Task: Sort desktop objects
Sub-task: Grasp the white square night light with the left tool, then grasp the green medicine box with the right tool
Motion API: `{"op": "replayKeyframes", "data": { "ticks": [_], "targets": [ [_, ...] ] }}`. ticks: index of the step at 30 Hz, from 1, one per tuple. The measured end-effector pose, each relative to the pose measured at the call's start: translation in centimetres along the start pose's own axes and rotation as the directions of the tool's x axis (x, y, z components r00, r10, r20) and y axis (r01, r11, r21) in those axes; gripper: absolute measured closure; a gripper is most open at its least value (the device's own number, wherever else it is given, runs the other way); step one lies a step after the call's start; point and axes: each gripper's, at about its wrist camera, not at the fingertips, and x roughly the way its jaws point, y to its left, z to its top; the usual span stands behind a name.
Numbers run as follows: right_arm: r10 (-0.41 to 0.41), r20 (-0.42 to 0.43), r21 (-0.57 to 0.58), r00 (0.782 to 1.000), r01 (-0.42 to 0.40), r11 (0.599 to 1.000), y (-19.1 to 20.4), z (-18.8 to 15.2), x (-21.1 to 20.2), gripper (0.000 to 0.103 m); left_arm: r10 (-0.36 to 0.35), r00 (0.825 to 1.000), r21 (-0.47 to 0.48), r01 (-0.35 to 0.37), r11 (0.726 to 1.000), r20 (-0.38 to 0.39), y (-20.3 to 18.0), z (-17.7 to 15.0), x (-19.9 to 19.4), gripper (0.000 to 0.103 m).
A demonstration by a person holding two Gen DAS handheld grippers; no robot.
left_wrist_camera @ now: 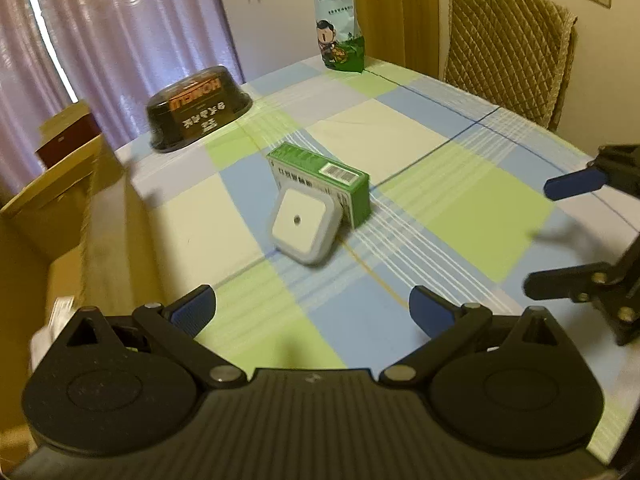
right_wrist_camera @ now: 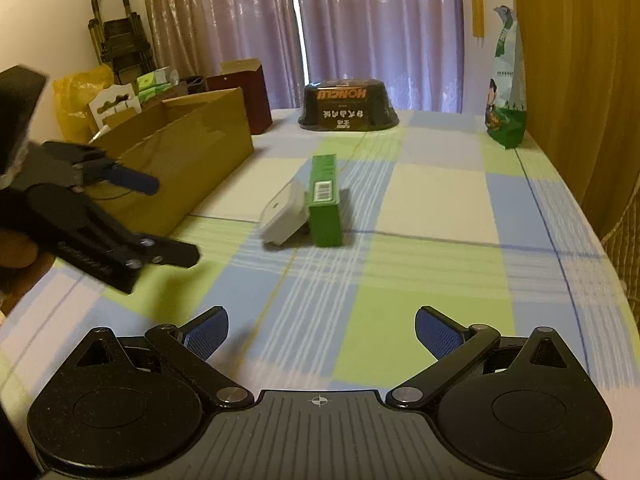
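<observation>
A green carton [left_wrist_camera: 320,178] [right_wrist_camera: 326,204] stands on its long edge in the middle of the checked tablecloth [left_wrist_camera: 440,240]. A white square plug-in device [left_wrist_camera: 302,226] [right_wrist_camera: 284,220] leans against its side. My left gripper [left_wrist_camera: 312,312] [right_wrist_camera: 168,218] is open just short of the device, holding nothing. My right gripper [right_wrist_camera: 320,336] [left_wrist_camera: 560,232] is open too, hovering over the cloth to the right of the pair, well apart from them. Further back lie an upside-down black noodle bowl [left_wrist_camera: 200,108] [right_wrist_camera: 348,106] and a standing green snack bag [left_wrist_camera: 340,32] [right_wrist_camera: 506,92].
An open cardboard box [right_wrist_camera: 180,152] [left_wrist_camera: 52,200] stands along the table's left side, with a dark red box [right_wrist_camera: 244,92] behind it. A quilted chair [left_wrist_camera: 508,48] stands at the far right edge. Curtains hang behind, and clutter with a yellow bag [right_wrist_camera: 76,100] sits beyond the box.
</observation>
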Motion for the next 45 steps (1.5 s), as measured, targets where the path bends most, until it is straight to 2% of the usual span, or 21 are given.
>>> {"op": "replayKeyframes", "data": {
  "ticks": [4, 9, 13, 17, 22, 25, 31, 34, 35, 42, 45],
  "targets": [
    [-0.011, -0.005, -0.038, 1.0, 0.011, 0.999, -1.3, 0.6, 1.9, 0.001, 0.005, 1.0, 0.038, -0.005, 0.999, -0.007, 0.4, 1.6, 3.9, 0.004],
    [-0.026, -0.006, -0.064, 1.0, 0.025, 0.998, -2.5, 1.2, 4.0, 0.001, 0.048, 0.997, 0.035, -0.046, 0.998, -0.053, 0.6, 2.8, 8.1, 0.008],
    [-0.04, 0.005, -0.071, 0.999, 0.041, 0.997, -3.1, 2.1, 5.5, 0.001, 0.13, 0.988, 0.019, -0.128, 0.992, -0.08, 0.2, 3.2, 9.8, 0.008],
    [-0.045, 0.025, -0.054, 0.999, 0.046, 0.997, -3.9, 3.1, 6.4, 0.001, 0.159, 0.984, -0.016, -0.161, 0.987, -0.083, -0.2, 3.5, 10.4, 0.008],
    [-0.052, 0.042, -0.024, 0.998, 0.053, 0.998, -4.9, 4.0, 6.7, 0.001, 0.152, 0.986, 0.019, -0.151, 0.988, -0.069, -2.1, 3.7, 11.5, 0.009],
    [-0.054, 0.047, -0.006, 0.997, 0.055, 0.998, -5.4, 4.3, 6.6, 0.001, 0.109, 0.991, 0.01, -0.108, 0.994, -0.073, -2.1, 3.9, 12.7, 0.009],
    [-0.061, 0.048, 0.035, 0.997, 0.06, 0.998, -6.4, 4.4, 6.4, 0.001, 0.023, 0.998, 0.053, -0.019, 0.998, -0.059, -1.6, 4.3, 13.9, 0.009],
    [-0.059, 0.051, 0.04, 0.997, 0.057, 0.998, -6.5, 4.6, 6.5, 0.001, 0.009, 0.998, 0.048, -0.006, 0.999, -0.061, -1.4, 4.4, 13.8, 0.024],
    [-0.06, 0.054, 0.039, 0.997, 0.058, 0.998, -6.5, 4.7, 6.4, 0.001, 0.014, 0.998, 0.044, -0.011, 0.999, -0.064, -1.4, 4.4, 13.6, 0.036],
    [-0.053, 0.059, 0.051, 0.997, 0.05, 0.997, -6.5, 5.4, 6.6, 0.001, 0.014, 0.997, -0.026, -0.016, 1.0, -0.076, -2.4, 3.1, 10.9, 0.042],
    [-0.01, 0.055, 0.04, 0.998, 0.008, 0.999, -5.9, 6.6, 7.6, 0.001, 0.007, 0.997, -0.038, -0.009, 0.999, -0.071, -3.5, 2.0, 9.2, 0.043]
  ]
}}
